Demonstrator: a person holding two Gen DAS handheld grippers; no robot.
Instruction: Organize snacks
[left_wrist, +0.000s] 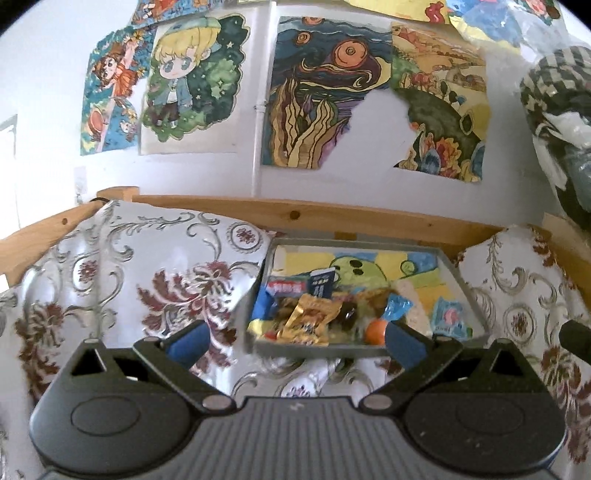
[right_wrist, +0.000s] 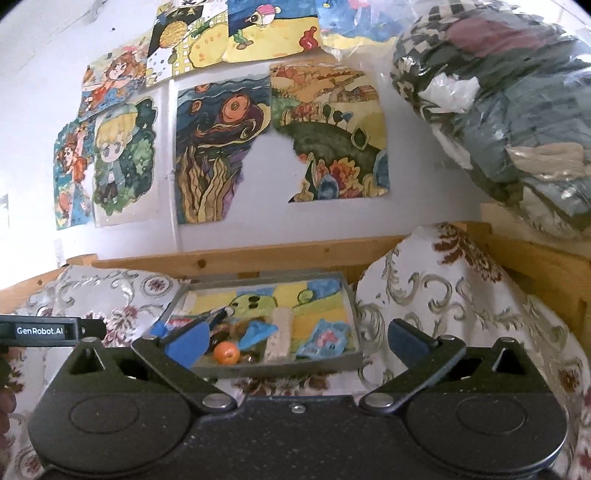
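Fingers on both grippers spread wide and empty, hanging just short of the snack tray, probably lining up a pick.

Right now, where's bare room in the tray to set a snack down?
Free: tray back strip along the far wall, and the back-right corner above the light blue packet. Crowded: front-left, where the orange ball, gold wrapper and other packets pile. Both grippers open, outside the tray.

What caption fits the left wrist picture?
Open left gripper faces a tray of snacks.
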